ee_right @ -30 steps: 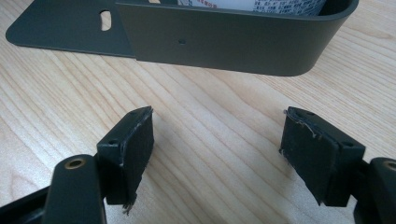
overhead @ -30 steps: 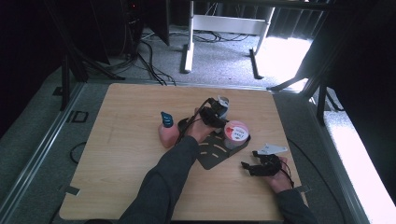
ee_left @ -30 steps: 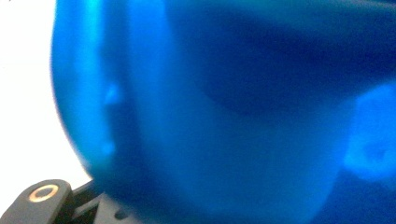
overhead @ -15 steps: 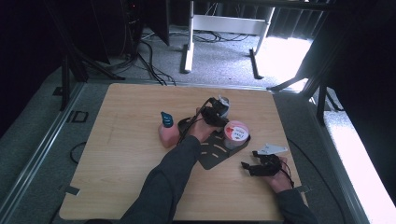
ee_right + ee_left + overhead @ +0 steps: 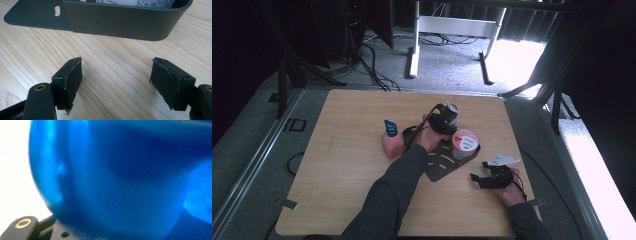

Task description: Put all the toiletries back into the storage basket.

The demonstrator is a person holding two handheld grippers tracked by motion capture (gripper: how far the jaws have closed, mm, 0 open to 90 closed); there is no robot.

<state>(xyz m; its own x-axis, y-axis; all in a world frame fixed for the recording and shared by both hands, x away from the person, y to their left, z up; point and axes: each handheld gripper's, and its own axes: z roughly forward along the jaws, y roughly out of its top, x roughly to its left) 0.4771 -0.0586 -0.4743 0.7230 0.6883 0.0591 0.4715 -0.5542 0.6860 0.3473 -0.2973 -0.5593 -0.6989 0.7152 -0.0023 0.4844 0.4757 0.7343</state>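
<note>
A dark metal bracket (image 5: 120, 23) with a curved wall lies on the pale wood-grain surface (image 5: 112, 70), just ahead of the right hand-held gripper (image 5: 116, 82), whose jaws gape empty. The left hand-held gripper (image 5: 443, 120) is clenched around a smooth blue translucent object (image 5: 120, 180).

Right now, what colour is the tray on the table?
Dark grey. The tray shows best in the right gripper view.

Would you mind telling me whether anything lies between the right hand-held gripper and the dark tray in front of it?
Nothing visible does. The right hand-held gripper has open jaws, and bare wooden table lies between them and the dark tray.
</note>
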